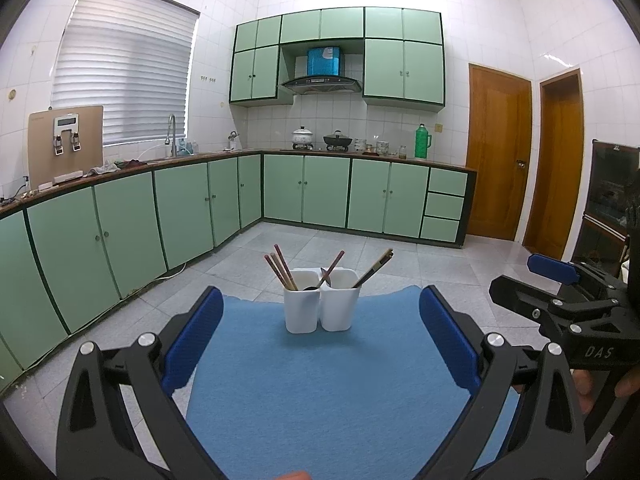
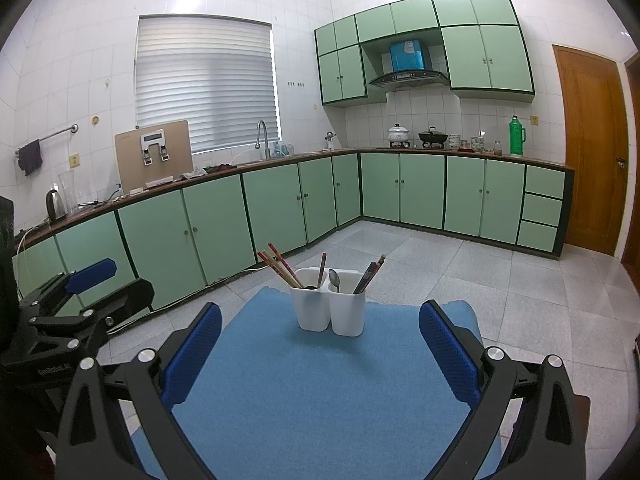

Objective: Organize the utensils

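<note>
Utensils all stand in white two-cup holder [image 1: 322, 304] at far end of blue mat [image 1: 320, 380]: chopsticks [image 1: 282, 268] in left cup, spoon [image 2: 334, 279] by divider, darker sticks [image 1: 374, 266] right. Left gripper [image 1: 320, 344] & right gripper [image 2: 320, 348] both spread wide, empty, short of holder. Risk: holder looks light, tall; a bump from a finger could tip it, spill sticks off mat.

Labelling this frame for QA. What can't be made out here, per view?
- Utensil lower ends: hidden inside the white holder in both views.
- Spoons: bowl of one spoon shows in the right wrist view; how many there are is unclear.
- Dark chopsticks: count too small to tell.
- Right gripper: only one finger shows in the left wrist view.
- Blue mat: near edge hidden by gripper bodies.
</note>
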Demonstrator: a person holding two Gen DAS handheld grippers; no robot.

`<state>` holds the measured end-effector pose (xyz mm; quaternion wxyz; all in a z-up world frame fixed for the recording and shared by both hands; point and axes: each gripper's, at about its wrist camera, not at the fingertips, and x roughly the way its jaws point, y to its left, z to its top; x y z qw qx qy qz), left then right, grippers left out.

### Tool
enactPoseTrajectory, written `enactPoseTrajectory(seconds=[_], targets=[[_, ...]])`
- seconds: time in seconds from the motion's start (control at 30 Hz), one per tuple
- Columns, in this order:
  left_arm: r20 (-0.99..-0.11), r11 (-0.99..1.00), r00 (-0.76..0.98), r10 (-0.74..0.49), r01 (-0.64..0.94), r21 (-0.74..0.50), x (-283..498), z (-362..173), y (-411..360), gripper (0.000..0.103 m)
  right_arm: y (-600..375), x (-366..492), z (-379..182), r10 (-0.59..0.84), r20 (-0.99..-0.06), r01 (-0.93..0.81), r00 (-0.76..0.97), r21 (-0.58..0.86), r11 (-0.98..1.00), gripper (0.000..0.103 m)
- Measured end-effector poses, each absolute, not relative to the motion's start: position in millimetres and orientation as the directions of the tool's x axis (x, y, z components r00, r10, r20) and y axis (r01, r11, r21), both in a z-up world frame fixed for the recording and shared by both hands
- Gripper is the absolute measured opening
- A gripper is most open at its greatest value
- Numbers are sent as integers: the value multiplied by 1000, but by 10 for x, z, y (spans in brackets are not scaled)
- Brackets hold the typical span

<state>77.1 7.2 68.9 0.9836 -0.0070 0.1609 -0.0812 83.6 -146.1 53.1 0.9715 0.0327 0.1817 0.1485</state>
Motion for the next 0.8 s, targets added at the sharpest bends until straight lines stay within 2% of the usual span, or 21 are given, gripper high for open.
enactPoseTrajectory(seconds=[0.8], targets=[[-320, 987, 933, -163, 158, -43, 791, 668, 50, 95, -1449, 854, 509, 303, -348, -281, 887, 115, 953, 97]])
